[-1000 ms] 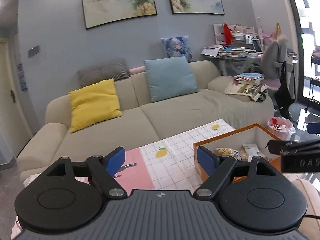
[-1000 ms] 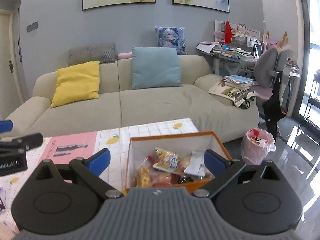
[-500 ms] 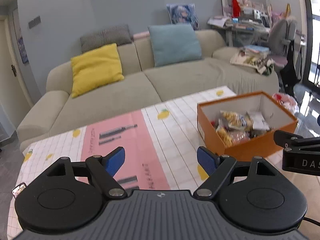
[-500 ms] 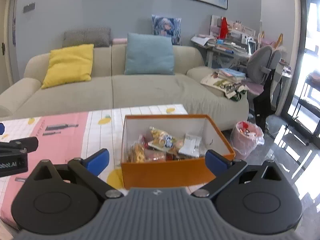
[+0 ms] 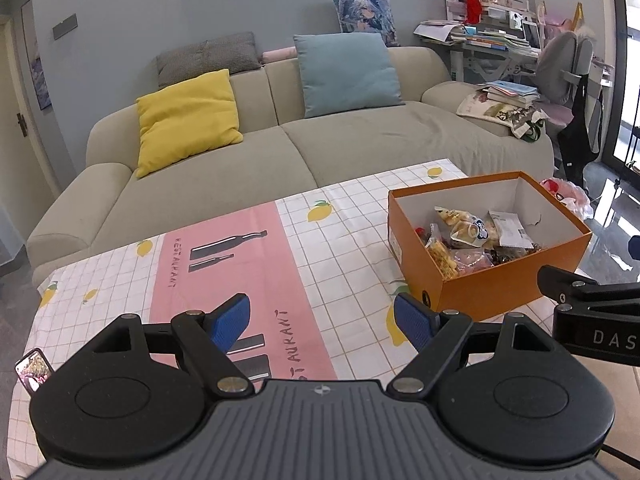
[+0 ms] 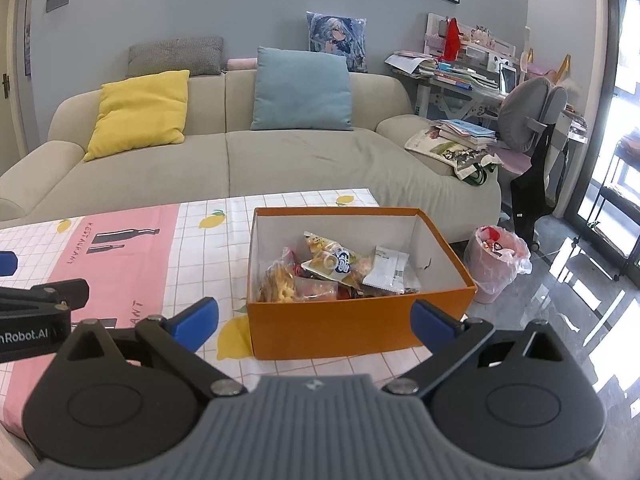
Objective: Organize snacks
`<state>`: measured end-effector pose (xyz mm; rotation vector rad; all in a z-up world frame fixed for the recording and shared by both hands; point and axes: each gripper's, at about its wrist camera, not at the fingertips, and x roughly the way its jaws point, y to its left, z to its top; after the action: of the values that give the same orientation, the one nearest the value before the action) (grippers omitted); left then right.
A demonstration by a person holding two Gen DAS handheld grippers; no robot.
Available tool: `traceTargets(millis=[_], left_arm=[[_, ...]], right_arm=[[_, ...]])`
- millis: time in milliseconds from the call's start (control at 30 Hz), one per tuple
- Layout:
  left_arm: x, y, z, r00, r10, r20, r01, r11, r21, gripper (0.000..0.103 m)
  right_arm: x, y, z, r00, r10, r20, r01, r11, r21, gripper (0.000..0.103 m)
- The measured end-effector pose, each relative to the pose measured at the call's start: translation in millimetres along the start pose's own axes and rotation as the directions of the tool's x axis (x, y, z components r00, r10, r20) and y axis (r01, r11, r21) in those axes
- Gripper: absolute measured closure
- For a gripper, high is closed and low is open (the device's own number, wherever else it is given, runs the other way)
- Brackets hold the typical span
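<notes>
only the left wrist view catches the small phone with a lit screen (image 5: 34, 369) at 9 o'clock on the checked lemon-print tablecloth (image 5: 340, 240), while the right wrist view alone shows the whole pink-bagged waste bin (image 6: 498, 262) at 3 o'clock of the open orange cardboard box (image 6: 352, 332). the snack packets (image 6: 332, 272) piled in that box overlap, so their count is unclear. both the left gripper (image 5: 322, 318) and right gripper (image 6: 314, 320) hover with fingers spread wide, holding and touching nothing.

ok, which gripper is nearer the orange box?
Right. The right gripper sits just in front of the orange box, facing it squarely. The left gripper is off to the box's left, over the tablecloth.
</notes>
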<state>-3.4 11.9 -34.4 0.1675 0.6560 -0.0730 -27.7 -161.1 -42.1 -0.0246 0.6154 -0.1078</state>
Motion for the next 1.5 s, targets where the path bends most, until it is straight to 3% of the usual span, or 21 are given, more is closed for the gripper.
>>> traceTargets(millis=[1500], left_arm=[[-1.8, 4.2, 2.0, 1.0, 0.012, -0.002, -0.012, 1.0, -0.02, 0.007]], right_arm=[[-0.4, 5.2, 2.3, 1.0, 0.01, 0.003, -0.01, 1.0, -0.028, 0.003]])
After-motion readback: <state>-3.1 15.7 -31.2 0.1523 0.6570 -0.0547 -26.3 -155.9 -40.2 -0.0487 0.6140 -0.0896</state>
